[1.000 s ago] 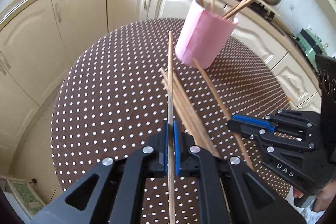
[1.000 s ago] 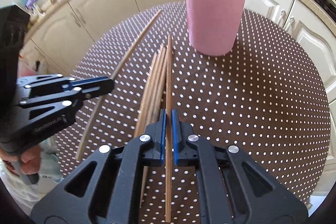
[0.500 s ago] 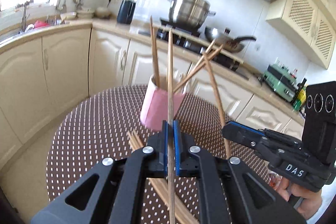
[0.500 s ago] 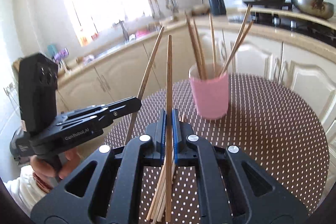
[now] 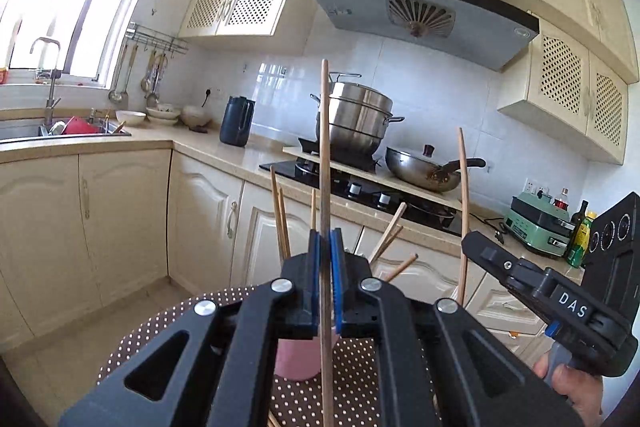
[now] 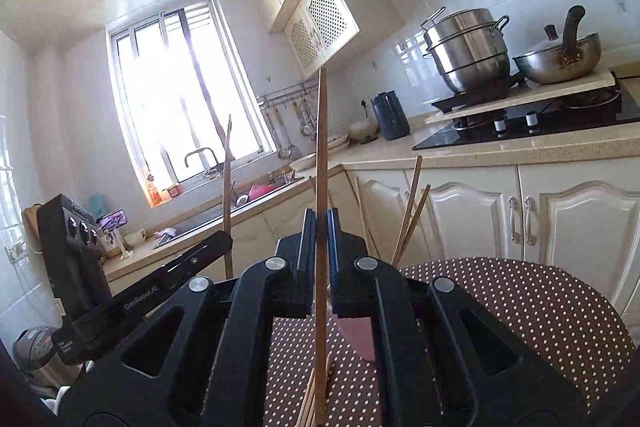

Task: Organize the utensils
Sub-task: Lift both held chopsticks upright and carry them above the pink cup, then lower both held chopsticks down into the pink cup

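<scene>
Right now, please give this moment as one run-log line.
left gripper: shut on chopstick | right gripper: shut on chopstick | pink cup: on table

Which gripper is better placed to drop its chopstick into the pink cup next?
Probably the left gripper. Its chopstick stands upright directly in line with the pink cup. The right gripper holds its chopstick off to the cup's side.

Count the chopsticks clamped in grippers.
2. One chopstick stands upright in the left gripper, a second chopstick in the right gripper. Others in the pink cup and on the table are loose; some may be hidden.
</scene>
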A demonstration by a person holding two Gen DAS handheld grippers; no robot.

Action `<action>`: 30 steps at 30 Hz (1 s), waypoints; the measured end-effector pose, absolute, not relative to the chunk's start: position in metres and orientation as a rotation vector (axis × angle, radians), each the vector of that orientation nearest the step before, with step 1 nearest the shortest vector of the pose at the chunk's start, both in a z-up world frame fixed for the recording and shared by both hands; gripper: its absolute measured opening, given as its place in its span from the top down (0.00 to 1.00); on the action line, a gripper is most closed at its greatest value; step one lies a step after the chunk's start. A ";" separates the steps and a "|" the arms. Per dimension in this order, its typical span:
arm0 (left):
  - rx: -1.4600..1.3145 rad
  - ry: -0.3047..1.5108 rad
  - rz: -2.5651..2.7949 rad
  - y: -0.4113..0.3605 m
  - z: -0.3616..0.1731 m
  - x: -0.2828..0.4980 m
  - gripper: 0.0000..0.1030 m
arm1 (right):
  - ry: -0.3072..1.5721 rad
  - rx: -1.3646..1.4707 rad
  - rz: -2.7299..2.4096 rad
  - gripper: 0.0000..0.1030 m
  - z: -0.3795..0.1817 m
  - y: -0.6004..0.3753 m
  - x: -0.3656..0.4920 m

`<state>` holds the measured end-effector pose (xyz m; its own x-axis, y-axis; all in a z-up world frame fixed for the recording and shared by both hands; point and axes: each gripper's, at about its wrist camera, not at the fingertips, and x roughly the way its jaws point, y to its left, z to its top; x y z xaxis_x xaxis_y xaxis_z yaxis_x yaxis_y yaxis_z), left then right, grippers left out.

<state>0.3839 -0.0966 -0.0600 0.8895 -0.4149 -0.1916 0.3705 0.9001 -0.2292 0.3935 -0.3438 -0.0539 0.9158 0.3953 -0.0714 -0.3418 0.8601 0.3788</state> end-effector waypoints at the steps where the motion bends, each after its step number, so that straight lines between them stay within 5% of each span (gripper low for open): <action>1: -0.183 0.223 -0.405 -0.099 -0.058 0.389 0.95 | 0.136 0.364 0.371 0.94 -0.053 -0.343 0.400; 17: -0.172 0.094 -0.360 -0.123 -0.064 0.466 0.94 | -0.002 0.294 0.320 0.94 -0.066 -0.325 0.471; 30: -0.178 0.163 -0.347 -0.125 -0.102 0.486 0.94 | -0.001 0.286 0.325 0.94 -0.085 -0.323 0.490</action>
<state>0.4858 -0.1246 -0.1017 0.9278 -0.3507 -0.1275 0.3222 0.9253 -0.2001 0.4898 -0.3227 -0.0848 0.9480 0.3147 0.0468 -0.3150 0.9077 0.2773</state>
